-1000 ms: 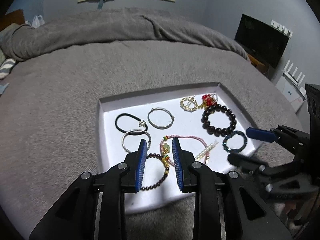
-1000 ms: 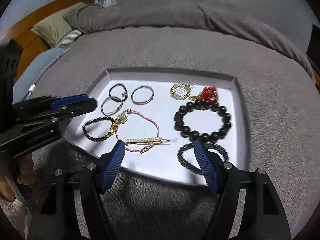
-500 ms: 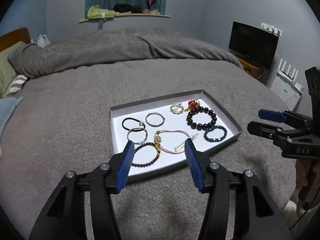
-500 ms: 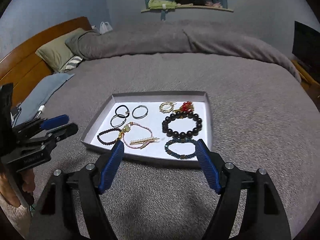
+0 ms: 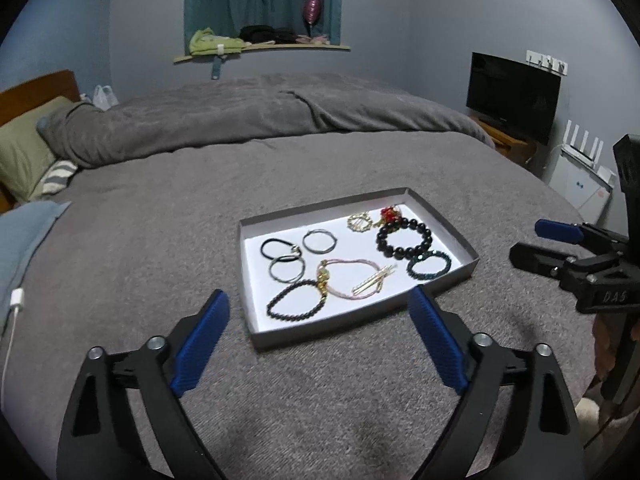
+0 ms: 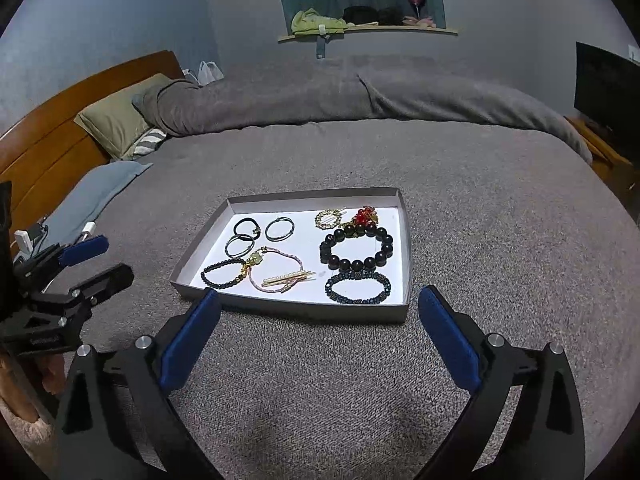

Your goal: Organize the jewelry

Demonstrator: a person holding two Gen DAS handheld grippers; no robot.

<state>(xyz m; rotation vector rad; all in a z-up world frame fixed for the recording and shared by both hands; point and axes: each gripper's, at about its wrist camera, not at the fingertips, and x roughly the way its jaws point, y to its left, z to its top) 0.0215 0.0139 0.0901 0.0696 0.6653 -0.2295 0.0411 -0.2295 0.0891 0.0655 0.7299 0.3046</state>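
Left wrist view shows the left gripper [image 5: 318, 312] wide apart, empty, near the tray [image 5: 444, 216]; the right gripper [image 6: 318, 316] is wide too.

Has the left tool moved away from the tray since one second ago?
Yes. The left tool has pulled back toward the person and opened; the tray now lies wholly beyond its fingertips on the bed.

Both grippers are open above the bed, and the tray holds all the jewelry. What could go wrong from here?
1. The pearl hair clip lies across the pink cord bracelet; lifting one may drag the other.
2. The tray sits on a soft grey blanket; pressing on it may tip it.
3. The black hair tie overlaps a silver ring; a grip may catch both.
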